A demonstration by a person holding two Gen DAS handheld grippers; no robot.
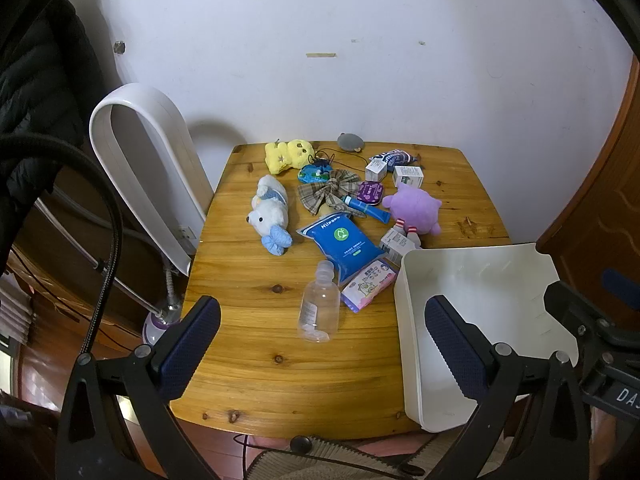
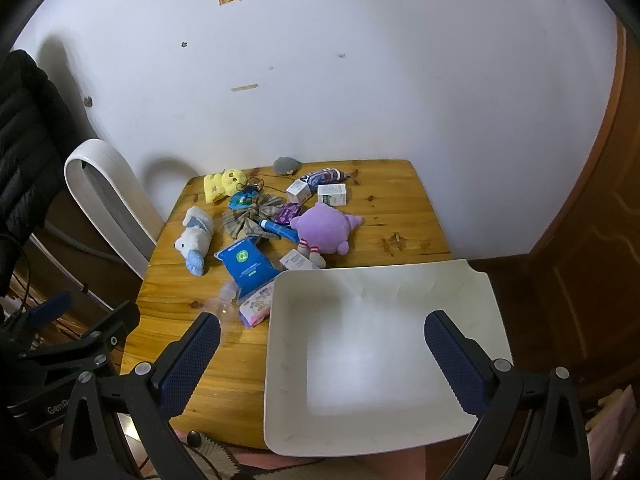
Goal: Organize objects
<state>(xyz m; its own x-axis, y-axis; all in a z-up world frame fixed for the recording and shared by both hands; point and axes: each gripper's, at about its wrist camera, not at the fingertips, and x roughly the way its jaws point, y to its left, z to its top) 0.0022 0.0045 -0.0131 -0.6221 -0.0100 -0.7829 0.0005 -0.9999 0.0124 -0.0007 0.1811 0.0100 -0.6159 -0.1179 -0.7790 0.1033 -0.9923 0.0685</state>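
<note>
Both claws spread wide, nothing between the pads: left gripper [image 1: 322,344] over bare wooden table [image 1: 248,280], right gripper [image 2: 322,354] above the empty white plastic bin [image 2: 492,292]. Nothing sorted yet. Clear plastic bottle [image 1: 319,308], blue wipes pack [image 1: 342,246], purple plush [image 1: 416,208], white plush dog [image 1: 270,216] all loose on the tabletop; small boxes behind, apparently untouched.

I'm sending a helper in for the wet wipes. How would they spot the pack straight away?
On the wooden table, look just left of the white bin. The wipes pack lies flat behind the clear bottle: the only bright blue pouch with a green circle.
</note>
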